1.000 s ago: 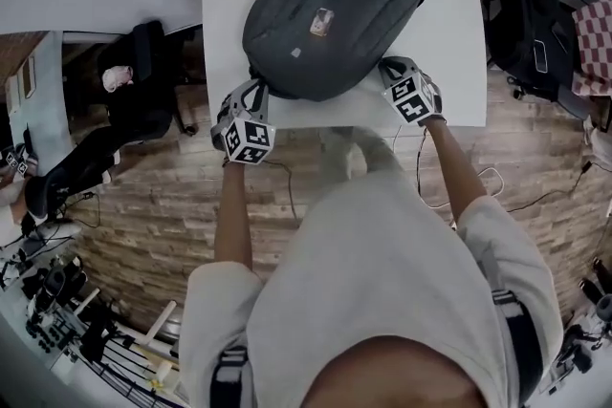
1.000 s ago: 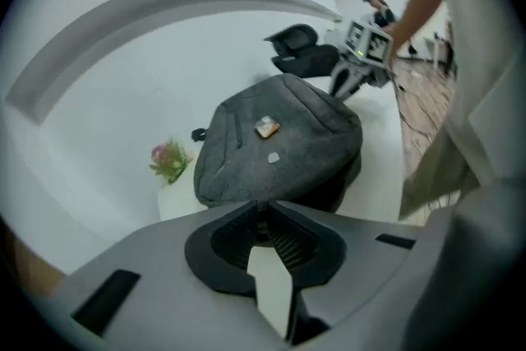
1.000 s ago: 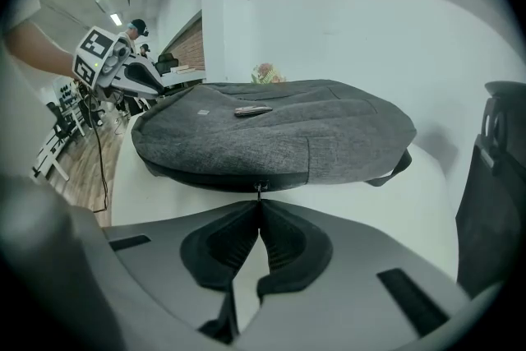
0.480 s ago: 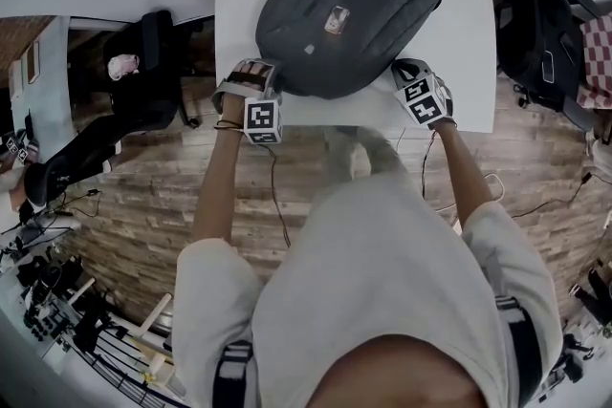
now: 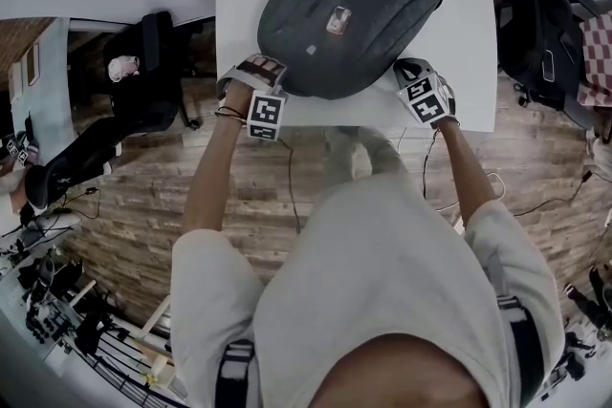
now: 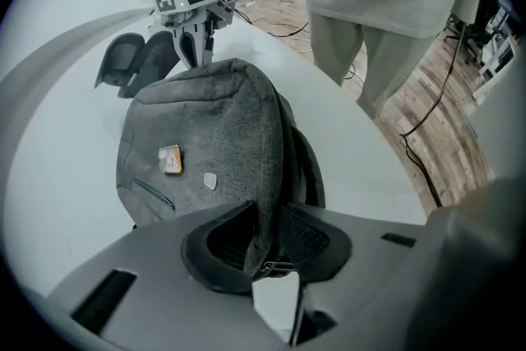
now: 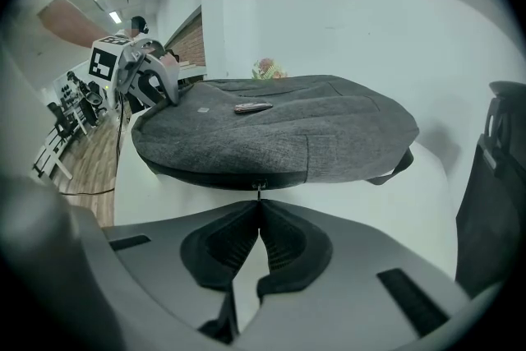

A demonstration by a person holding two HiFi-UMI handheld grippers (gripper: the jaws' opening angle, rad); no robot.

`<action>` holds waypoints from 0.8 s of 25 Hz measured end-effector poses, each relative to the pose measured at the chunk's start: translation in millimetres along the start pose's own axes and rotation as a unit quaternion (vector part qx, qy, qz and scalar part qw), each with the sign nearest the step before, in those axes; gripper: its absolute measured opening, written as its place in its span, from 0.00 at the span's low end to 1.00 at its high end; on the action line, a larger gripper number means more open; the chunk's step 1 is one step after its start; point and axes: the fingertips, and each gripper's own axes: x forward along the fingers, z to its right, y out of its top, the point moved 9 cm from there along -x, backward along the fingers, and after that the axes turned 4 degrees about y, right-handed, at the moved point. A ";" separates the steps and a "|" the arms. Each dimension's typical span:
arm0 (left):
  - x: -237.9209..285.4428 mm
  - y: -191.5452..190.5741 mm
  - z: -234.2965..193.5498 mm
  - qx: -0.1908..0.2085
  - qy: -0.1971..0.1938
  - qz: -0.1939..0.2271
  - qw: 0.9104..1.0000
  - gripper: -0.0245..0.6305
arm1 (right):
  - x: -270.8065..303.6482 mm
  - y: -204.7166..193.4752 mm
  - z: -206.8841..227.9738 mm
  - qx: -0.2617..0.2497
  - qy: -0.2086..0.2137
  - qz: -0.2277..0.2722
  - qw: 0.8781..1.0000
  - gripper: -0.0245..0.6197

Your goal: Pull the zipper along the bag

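Right hand-held gripper [image 7: 259, 208]: the jaws are pressed together on the small metal zipper pull [image 7: 260, 191], which hangs from the near side seam of the bag.
Left hand-held gripper [image 6: 265, 219]: the jaws have just been closing. A fold of the bag's grey edge stands between them, and the pads pinch it.
Bag [image 5: 349, 10]: a grey backpack that lies flat on the white desk [image 5: 469, 72]. Its near end is toward me, and there is one hand-held gripper at each near corner.
Zipper line: a dark seam runs along the side of the bag, to both sides of the pull. I cannot tell how much of it is open.
Step in hand: I judge that both grips are now set. The left one anchors the fabric and the right one has the pull. The pulling itself seems not yet begun.
Next move: the right hand-held gripper should draw the pull along the seam and follow its curve, not lift away from it. The left one should keep the fabric tight, so the bag does not slide on the desk.
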 end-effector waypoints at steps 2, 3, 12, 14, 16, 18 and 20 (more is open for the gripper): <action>-0.5 -0.8 -1.9 -0.016 -0.010 -0.002 1.000 0.19 | 0.3 0.8 -1.0 -0.001 -0.001 -0.005 1.000 0.07; -1.1 -0.6 -2.3 -0.027 -0.015 -0.002 1.000 0.19 | 0.2 0.8 -2.4 -0.003 -0.002 -0.008 1.000 0.07; -1.6 8.6 -2.3 -0.098 -0.020 -0.005 0.995 0.17 | -5.0 4.1 -22.8 -0.022 -0.052 -0.065 0.996 0.07; -0.4 10.8 -3.9 -0.110 -0.023 -0.007 0.994 0.17 | -4.5 4.4 -38.3 -0.021 -0.038 -0.070 0.997 0.07; 1.6 12.1 -5.0 -0.124 -0.024 -0.009 0.992 0.17 | -3.2 4.9 -61.4 -0.008 -0.012 -0.068 0.998 0.07; 2.9 13.3 -5.0 -0.131 -0.024 -0.011 0.991 0.16 | 0.1 6.8 -88.6 -0.001 0.014 -0.066 0.998 0.07; 3.7 15.7 -5.1 -0.134 -0.026 -0.011 0.991 0.16 | 3.3 10.7 -112.3 0.007 0.036 -0.064 0.997 0.07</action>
